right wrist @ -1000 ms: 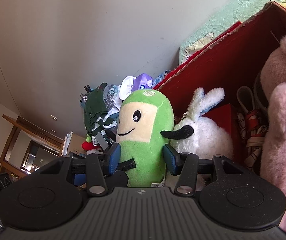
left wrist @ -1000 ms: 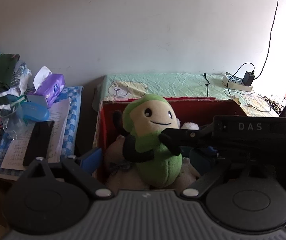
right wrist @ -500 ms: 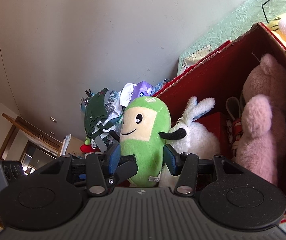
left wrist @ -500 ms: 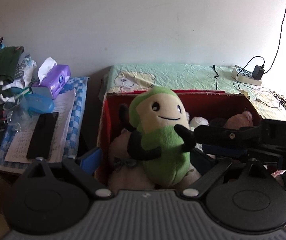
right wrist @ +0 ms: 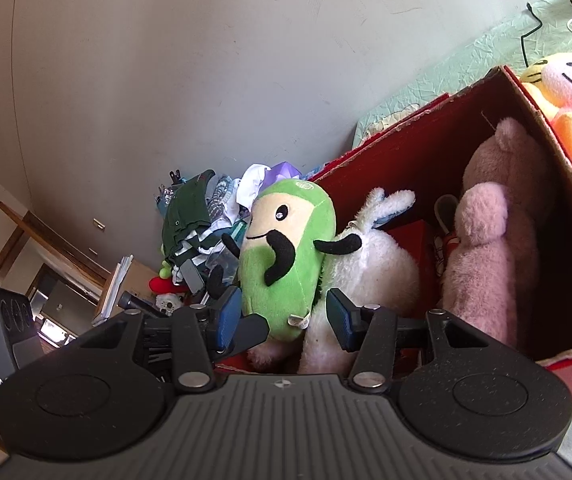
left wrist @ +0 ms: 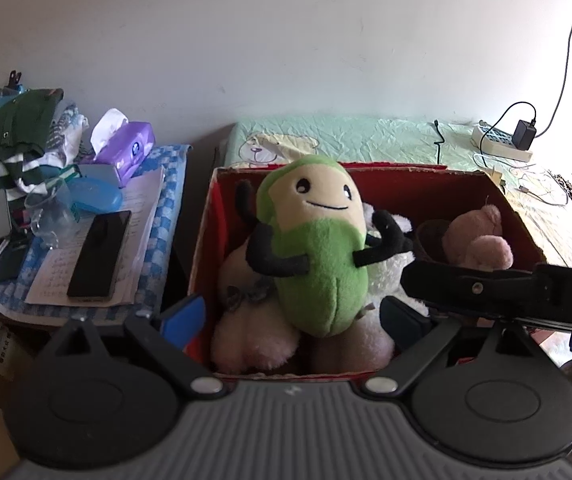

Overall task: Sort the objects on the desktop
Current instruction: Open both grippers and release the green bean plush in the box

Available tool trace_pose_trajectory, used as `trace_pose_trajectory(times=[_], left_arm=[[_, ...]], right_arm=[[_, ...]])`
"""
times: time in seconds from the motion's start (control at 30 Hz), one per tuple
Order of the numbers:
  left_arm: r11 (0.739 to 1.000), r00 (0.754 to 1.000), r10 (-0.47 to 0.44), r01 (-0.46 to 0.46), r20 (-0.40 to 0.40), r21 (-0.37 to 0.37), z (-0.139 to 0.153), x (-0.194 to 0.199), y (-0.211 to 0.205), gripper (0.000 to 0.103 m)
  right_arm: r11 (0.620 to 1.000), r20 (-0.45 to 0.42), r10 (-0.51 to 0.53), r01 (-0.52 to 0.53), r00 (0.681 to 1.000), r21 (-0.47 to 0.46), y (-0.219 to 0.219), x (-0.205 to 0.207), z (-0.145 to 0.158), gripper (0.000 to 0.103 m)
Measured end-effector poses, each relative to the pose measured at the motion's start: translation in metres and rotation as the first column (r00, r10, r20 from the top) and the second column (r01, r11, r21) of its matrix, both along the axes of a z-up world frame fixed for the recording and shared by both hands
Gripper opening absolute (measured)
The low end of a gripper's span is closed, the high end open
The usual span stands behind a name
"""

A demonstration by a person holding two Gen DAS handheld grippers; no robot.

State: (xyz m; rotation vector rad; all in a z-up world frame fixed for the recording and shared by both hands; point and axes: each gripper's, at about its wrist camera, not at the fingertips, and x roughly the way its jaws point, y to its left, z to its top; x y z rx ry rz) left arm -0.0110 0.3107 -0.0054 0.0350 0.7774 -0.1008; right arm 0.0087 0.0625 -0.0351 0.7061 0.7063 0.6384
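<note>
Left wrist view: close, facing wall over red box (left wrist: 398, 178). Right wrist view: nearer, angled leftward. Shared: box.

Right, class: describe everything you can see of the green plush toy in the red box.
The green plush toy is a soft, bean-shaped figure with a cream face, black dot eyes, a thin smile and skinny black arms. A small white tag hangs at its base. It leans tilted inside the red box, resting on pale plush toys under and beside it. The right gripper sits open around its lower end, fingers apart from it. The left gripper is open too.
</note>
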Motion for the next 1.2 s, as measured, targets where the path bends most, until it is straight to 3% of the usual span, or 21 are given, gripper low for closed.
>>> trace_pose_trajectory(times=[0.67,1.2], left_arm=[[0.999,0.999,0.047,-0.047,-0.014,0.005,0.0,-0.011,-0.014,0.095],[0.996,0.997,0.077,-0.078,0.021,0.04,0.01,-0.013,-0.046,0.095]], right_arm=[[1.0,0.067,-0.008,0.01,0.998,-0.028,-0.011,-0.023,0.004,0.051],[0.999,0.082,0.009,-0.013,0.997,0.04,-0.052,-0.028,0.008,0.052]])
